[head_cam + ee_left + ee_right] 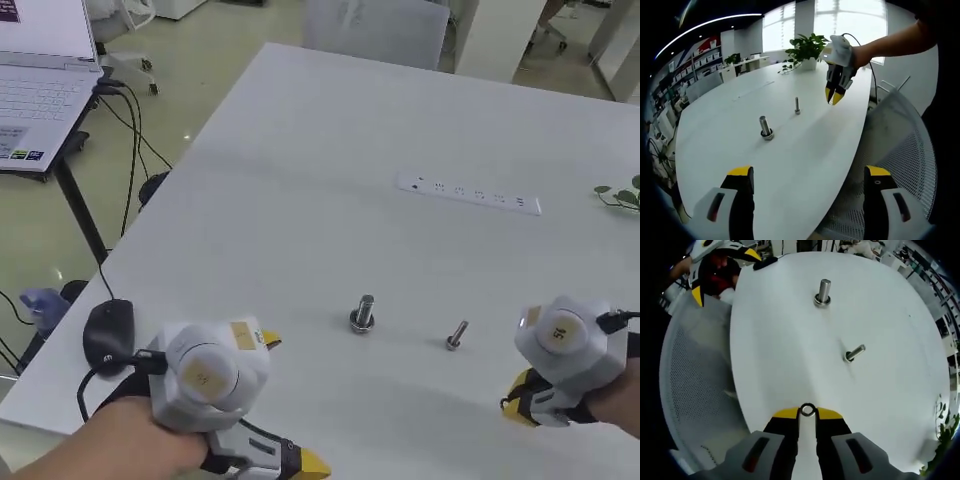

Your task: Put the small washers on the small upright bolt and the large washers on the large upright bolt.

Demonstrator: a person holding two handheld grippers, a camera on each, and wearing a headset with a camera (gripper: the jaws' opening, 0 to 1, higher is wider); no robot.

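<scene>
The right hand-held gripper (518,392) pinches a washer (807,411), plain in its own view but hidden in the head view, with the small upright bolt (855,353) nearest ahead on the worktop (300,200), the large bolt (824,290) beyond, while the left hand-held gripper (808,172) hangs spread, empty.

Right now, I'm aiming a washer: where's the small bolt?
In the head view, the small bolt sits right of the large bolt, toward the right gripper.

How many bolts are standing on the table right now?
2: the large bolt near the middle of the table, and the small bolt to its right in the head view. None looks hidden.
</scene>
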